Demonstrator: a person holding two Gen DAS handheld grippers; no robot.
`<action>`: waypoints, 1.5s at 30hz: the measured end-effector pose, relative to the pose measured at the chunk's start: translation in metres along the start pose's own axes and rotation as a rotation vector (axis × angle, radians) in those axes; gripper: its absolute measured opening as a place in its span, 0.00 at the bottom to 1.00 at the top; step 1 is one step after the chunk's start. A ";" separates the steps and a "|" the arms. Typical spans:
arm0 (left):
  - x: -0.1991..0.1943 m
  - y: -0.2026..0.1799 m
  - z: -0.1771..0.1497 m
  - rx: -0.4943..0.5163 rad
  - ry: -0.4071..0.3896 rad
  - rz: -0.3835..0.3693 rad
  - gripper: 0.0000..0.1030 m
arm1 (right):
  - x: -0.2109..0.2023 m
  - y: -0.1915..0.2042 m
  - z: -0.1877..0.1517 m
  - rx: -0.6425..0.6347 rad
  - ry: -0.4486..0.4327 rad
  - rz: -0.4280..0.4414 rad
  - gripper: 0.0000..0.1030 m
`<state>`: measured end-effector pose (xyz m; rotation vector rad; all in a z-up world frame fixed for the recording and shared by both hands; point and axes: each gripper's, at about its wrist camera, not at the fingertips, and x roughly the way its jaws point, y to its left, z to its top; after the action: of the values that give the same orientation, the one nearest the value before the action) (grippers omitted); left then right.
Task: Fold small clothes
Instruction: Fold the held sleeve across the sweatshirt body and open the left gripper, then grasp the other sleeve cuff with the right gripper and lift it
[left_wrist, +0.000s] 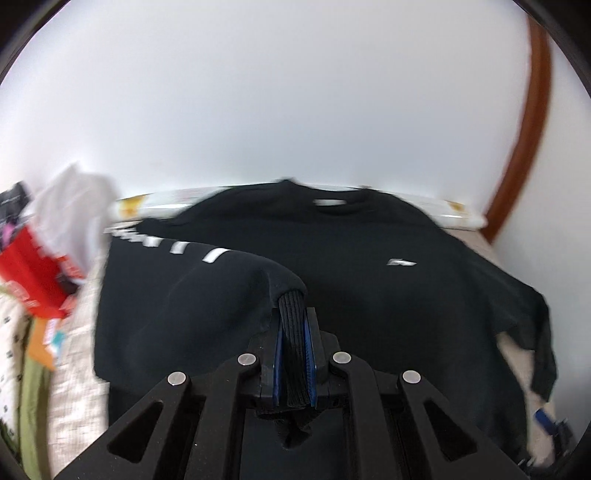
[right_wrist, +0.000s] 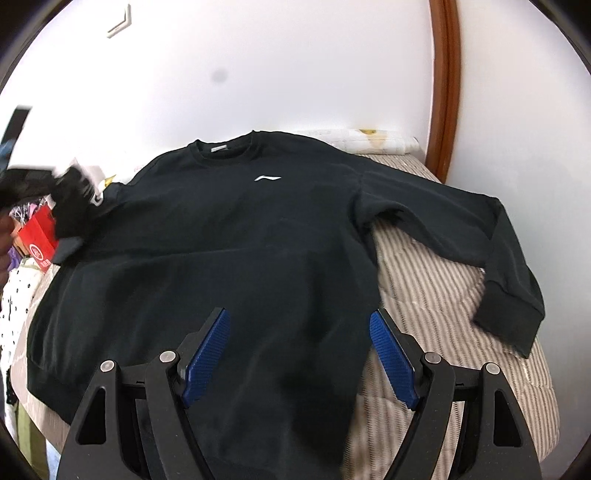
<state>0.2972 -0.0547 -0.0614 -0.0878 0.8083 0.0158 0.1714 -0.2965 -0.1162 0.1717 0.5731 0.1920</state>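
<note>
Striped bed (right_wrist: 436, 280), sweatshirt (right_wrist: 229, 236) flat, L tongs (left_wrist: 294, 332) pinching cuff (left_wrist: 291, 325)

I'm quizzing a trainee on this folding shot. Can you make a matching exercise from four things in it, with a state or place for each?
Things:
1. left tongs
2. right tongs
3. right sleeve
4. red bag

States:
A. open above the sweatshirt hem
B. spread flat on the striped bedcover
C. shut on the left cuff
D. beside the sweatshirt, near the wall

Pairs: 1-C, 2-A, 3-B, 4-D
</note>
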 end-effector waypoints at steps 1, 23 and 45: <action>0.005 -0.014 0.001 0.010 0.005 -0.018 0.10 | 0.000 -0.006 -0.002 0.007 0.002 0.003 0.75; 0.008 -0.052 -0.001 0.083 -0.041 -0.174 0.70 | -0.001 -0.006 0.000 0.037 0.027 -0.033 0.76; 0.063 0.216 -0.075 -0.062 0.122 0.147 0.70 | 0.192 0.039 0.107 0.197 0.200 0.001 0.77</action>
<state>0.2760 0.1530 -0.1741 -0.0886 0.9356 0.1758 0.3833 -0.2269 -0.1194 0.3463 0.7916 0.1543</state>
